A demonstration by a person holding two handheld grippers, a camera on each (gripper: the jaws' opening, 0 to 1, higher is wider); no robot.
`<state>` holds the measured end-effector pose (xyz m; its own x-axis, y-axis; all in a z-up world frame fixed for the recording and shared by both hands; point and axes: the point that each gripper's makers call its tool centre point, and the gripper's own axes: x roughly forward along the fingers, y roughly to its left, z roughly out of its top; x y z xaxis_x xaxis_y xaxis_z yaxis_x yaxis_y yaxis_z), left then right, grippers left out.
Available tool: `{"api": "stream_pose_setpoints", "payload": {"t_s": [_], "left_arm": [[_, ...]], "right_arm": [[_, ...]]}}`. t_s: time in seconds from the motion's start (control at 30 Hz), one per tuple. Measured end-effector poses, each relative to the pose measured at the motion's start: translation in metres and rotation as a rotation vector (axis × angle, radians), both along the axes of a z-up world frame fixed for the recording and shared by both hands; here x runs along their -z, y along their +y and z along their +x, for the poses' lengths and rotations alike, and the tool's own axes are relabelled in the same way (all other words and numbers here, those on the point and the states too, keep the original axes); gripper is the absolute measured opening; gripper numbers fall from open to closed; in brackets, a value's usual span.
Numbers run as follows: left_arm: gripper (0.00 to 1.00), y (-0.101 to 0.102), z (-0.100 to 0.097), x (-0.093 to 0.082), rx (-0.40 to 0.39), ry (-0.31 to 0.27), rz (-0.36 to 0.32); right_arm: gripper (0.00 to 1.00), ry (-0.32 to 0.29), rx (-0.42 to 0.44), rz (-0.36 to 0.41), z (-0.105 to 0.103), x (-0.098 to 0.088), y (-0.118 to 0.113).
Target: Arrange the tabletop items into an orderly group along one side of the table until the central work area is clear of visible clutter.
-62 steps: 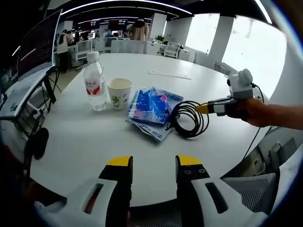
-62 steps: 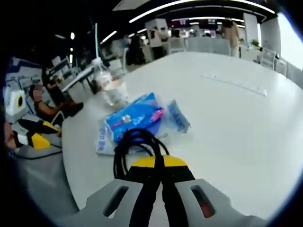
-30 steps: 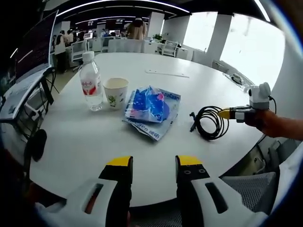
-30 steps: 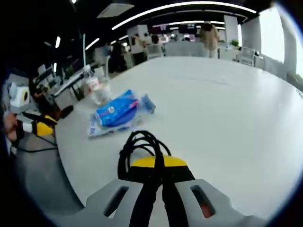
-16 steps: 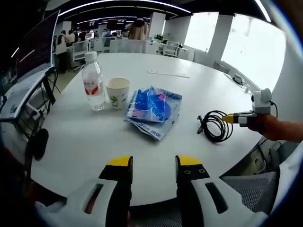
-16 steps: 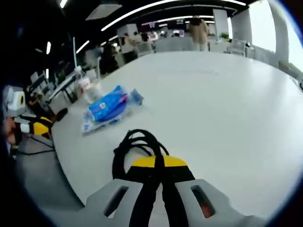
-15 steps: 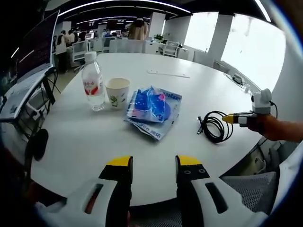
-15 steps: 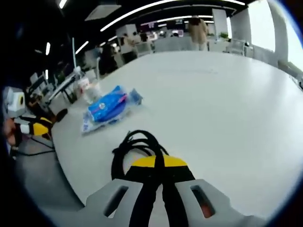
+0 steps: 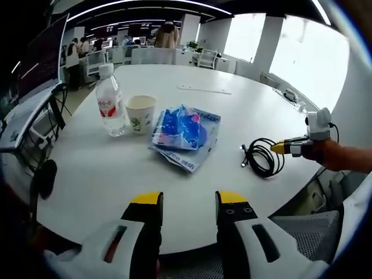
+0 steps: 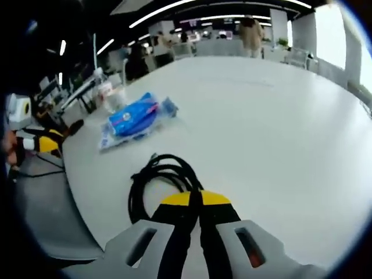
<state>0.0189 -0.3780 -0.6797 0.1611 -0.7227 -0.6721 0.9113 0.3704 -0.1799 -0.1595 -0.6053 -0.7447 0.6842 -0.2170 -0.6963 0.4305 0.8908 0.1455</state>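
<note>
1. Black cable coil (image 10: 160,185) is pinched in my right gripper (image 10: 195,200); jaws closed on one strand, the rest of the loop lies on the white round table (image 10: 279,133). In the left gripper view the cable (image 9: 261,157) sits near the table's right edge, with the right gripper (image 9: 281,147) touching it from the right.
2. Blue plastic packets (image 9: 185,133) lie flat mid-table, well left of the cable; also seen in the right gripper view (image 10: 135,121).
3. Paper cup (image 9: 140,114) stands upright just left of the packets. Water bottle (image 9: 108,106) stands upright just left of the cup, near it; can't tell if they touch.
4. Left gripper (image 9: 188,200) hangs over the near table edge, jaws apart, nothing between them.
5. A thin flat strip (image 9: 204,89) lies on the far side of the table.
6. Office desks and people stand behind the table.
</note>
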Motion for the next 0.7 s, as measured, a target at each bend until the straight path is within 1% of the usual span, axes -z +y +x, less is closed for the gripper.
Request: {"api": "stream_pose_setpoints", "payload": {"t_s": [0.2,0.33,0.5,0.7], "left_arm": [[0.34,0.0036,0.0007,0.0022,-0.011,0.004,0.005],[0.34,0.0032,0.0012,0.0025,-0.012,0.005,0.004],[0.35,0.0015,0.0003,0.0009,-0.005,-0.001,0.0],[0.35,0.0021,0.0005,0.0012,-0.013,0.005,-0.003]], "right_arm": [[0.03,0.0,0.007,0.0,-0.0008,-0.0005,-0.0001],[0.04,0.007,-0.005,-0.007,-0.0003,-0.0006,-0.0001],[0.04,0.002,-0.003,-0.012,-0.0011,-0.0035,-0.001],[0.05,-0.001,0.0,-0.024,-0.002,-0.009,-0.0032]]}}
